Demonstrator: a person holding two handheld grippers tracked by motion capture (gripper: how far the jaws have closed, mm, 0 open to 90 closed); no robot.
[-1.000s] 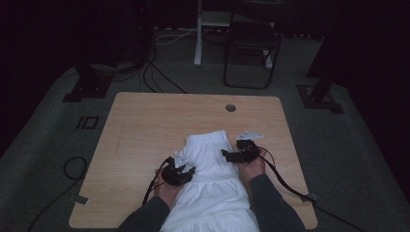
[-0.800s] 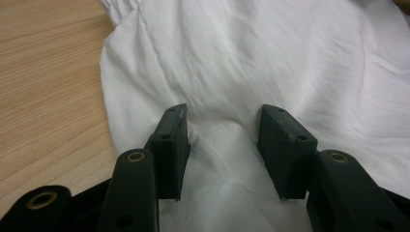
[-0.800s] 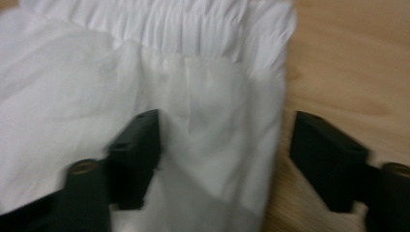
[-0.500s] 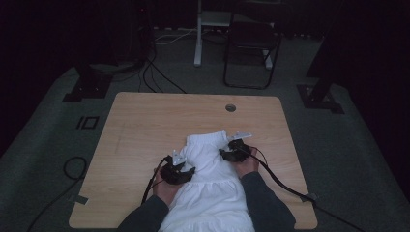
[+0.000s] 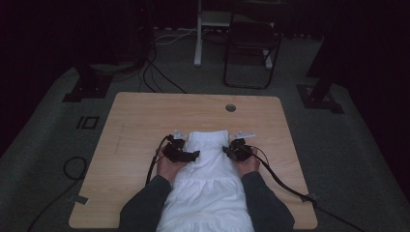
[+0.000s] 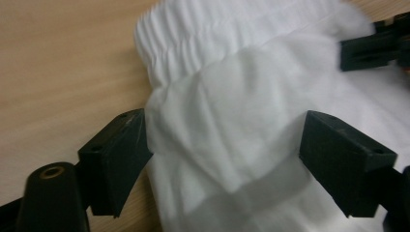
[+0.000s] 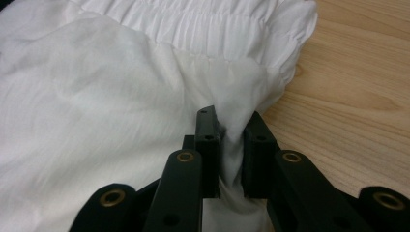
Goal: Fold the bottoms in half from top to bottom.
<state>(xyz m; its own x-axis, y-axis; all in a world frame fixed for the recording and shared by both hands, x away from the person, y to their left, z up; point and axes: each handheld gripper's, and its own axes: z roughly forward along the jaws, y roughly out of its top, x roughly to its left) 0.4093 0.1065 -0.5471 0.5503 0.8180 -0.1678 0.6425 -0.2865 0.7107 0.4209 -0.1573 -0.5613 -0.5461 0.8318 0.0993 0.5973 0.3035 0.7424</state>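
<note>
A white garment [image 5: 208, 183] with a gathered elastic band [image 5: 208, 136] at its far end lies flat on the wooden table [image 5: 145, 116], reaching the near edge between the person's forearms. My left gripper [image 5: 181, 152] sits at the garment's left edge. Its jaws have just been opening and stand open [image 6: 227, 154], with a loose fold of the cloth [image 6: 232, 96] lying between them. My right gripper [image 5: 237, 150] is at the right edge. Its jaws have just been closing and are shut [image 7: 231, 145] on a pinched fold of the cloth [image 7: 96, 96] just below the band.
A round cable hole [image 5: 230, 108] sits in the table's far right part. The right gripper's cable [image 5: 285, 181] trails off the near right edge. Beyond the table stand a dark chair [image 5: 251, 53] and stand feet [image 5: 87, 87], with cables [image 5: 72, 166] on the floor.
The left gripper moved away from the person along the garment's left edge and its jaws spread. The right gripper's jaws closed on the cloth. The garment's far end now lies straighter.
</note>
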